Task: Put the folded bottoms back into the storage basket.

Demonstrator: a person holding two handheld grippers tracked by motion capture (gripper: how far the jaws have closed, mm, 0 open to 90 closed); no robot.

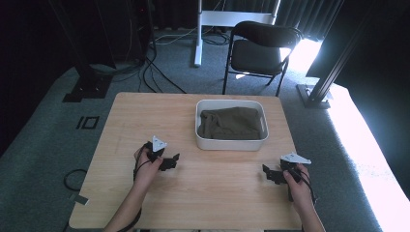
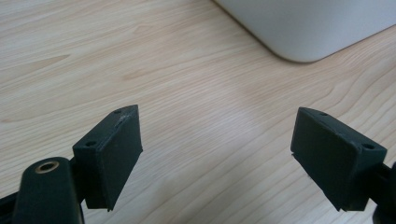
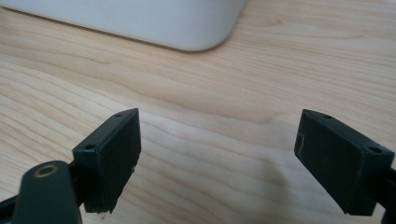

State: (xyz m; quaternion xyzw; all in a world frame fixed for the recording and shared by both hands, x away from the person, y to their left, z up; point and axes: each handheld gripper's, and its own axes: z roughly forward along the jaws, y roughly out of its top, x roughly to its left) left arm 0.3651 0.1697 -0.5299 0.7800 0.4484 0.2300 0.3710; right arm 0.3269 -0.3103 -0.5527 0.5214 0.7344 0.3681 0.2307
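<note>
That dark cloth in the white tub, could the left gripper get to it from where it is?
Probably yes. The left gripper is open and holds nothing, bare table lies between it and the tub, and the cloth lies uncovered inside.

— Any lettering, label or number you can read here?

— None. The white tub (image 1: 231, 143), the cloth (image 1: 229, 123) in it and the wooden table (image 1: 193, 193) carry no print.

— And that dark mark on the carpet?

— A small black square outline (image 1: 88, 122) lies left of the table; it is a shape, not a readable sign.
</note>
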